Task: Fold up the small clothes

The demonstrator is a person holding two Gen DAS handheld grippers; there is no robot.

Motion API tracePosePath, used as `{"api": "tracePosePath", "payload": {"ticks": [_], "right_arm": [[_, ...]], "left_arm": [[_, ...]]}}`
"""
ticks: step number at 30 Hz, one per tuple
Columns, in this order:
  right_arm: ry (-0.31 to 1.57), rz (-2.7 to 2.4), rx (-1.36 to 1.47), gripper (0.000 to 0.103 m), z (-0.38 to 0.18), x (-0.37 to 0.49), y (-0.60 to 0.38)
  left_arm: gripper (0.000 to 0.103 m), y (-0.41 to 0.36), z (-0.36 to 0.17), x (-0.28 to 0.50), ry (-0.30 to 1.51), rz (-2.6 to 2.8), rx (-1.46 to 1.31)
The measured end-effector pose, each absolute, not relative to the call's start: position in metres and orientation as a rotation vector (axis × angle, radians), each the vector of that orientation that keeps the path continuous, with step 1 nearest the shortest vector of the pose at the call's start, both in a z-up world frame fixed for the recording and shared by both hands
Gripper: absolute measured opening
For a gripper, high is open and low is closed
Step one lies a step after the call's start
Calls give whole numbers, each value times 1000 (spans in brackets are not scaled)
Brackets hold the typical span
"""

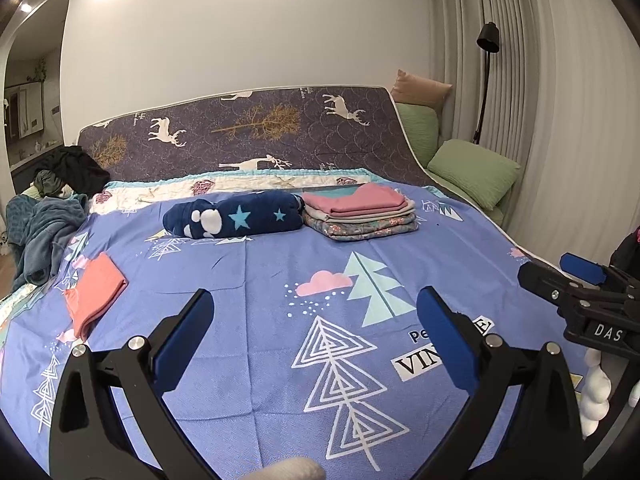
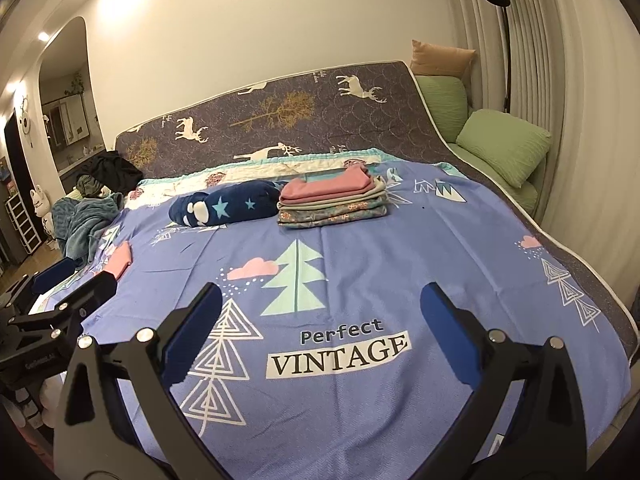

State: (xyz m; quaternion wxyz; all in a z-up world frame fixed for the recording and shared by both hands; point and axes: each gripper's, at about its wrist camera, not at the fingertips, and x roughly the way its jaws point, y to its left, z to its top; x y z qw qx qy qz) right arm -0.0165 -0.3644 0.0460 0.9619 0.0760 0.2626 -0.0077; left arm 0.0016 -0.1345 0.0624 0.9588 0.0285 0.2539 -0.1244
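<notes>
Both claws released and holding nothing: left gripper (image 1: 314, 306) spread wide above the near part of the blue bedspread (image 1: 260, 276), right gripper (image 2: 322, 304) likewise spread above the "Perfect VINTAGE" print (image 2: 338, 350), neither touching cloth. Folded coral-pink garment (image 1: 96, 290) flat on the bedspread at the left, well apart from both claws. Far across the bed, a neat stack of folded clothes (image 1: 360, 212), pink on top, floral at the bottom, just beside a rolled navy blanket with stars (image 1: 234, 218) to its left. Unfolded heap of teal and dark clothing (image 1: 48, 204) at the far left edge. Upright deer-print mattress (image 1: 248, 132) behind, green pillows (image 1: 474, 170) and black floor lamp (image 1: 488, 40) at the far right by the curtain.
</notes>
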Motion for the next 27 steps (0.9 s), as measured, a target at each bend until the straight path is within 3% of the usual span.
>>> {"api": "tracePosePath", "payload": {"ticks": [27], "right_arm": [[545, -31, 135, 101, 37, -8, -358]], "left_arm": [[101, -133, 51, 9, 550, -239, 78]]}}
